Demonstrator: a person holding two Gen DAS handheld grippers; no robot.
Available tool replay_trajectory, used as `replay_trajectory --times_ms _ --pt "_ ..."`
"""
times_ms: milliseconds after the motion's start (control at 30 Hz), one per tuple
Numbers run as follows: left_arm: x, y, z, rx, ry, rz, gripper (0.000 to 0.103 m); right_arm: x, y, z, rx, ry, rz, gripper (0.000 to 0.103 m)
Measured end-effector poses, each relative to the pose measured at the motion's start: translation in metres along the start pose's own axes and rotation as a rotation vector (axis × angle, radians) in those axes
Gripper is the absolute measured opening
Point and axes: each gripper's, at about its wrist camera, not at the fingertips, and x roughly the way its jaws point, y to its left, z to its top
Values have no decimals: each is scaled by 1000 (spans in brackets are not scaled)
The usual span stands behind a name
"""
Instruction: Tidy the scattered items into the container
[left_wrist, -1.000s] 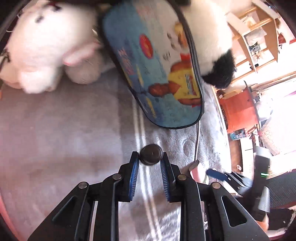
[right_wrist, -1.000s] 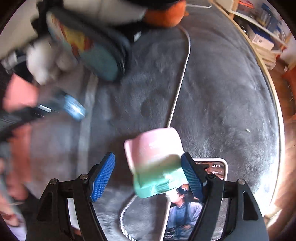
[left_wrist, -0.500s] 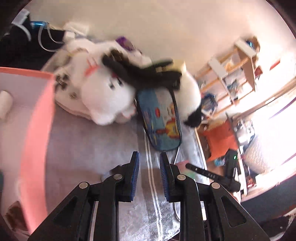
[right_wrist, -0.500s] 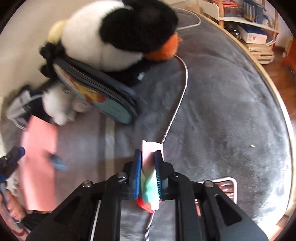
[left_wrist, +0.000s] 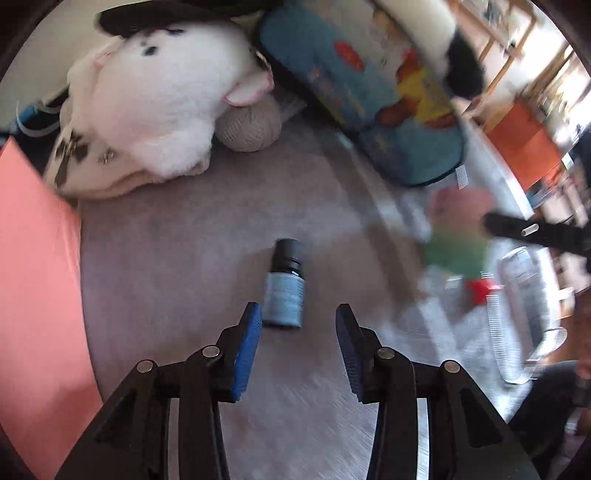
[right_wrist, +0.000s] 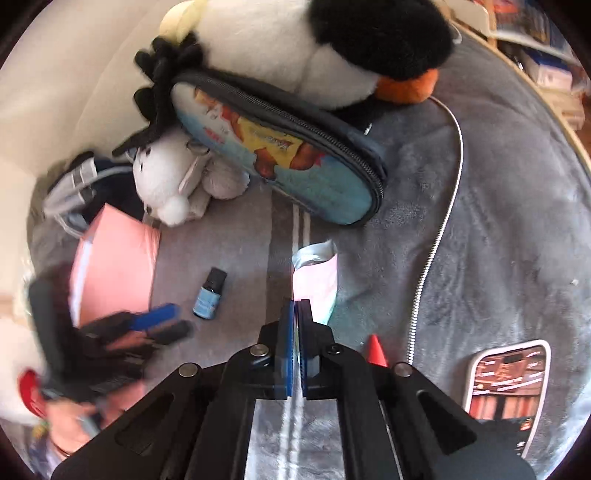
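1. The left gripper hangs over the grey blanket with its jaws spread wide and nothing between them.
2. A small bottle with a black cap lies on its side on the blanket, its base just ahead of the left pad.
3. The pink box stands at the left, well apart from the bottle.
4. The right gripper has its jaws pressed onto a pink and green tube, red cap toward the camera.
5. A white plush, a yarn ball, a blue pouch and a penguin plush lie beyond.
6. A phone rests at the right, beside a cable.
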Motion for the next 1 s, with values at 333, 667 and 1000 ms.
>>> replay_trajectory --times_ms 333,667,1000 --pt "17 13 4 -79 6 -50 21 20 -52 12 209 -4 -32 28" --pt "-66 29 -14 -165 -149 -184 21 40 -49 12 293 -46 56 16" --pt "-223 109 -41 -280 -476 -41 21 -32 59 -13 20 -145 226 16"
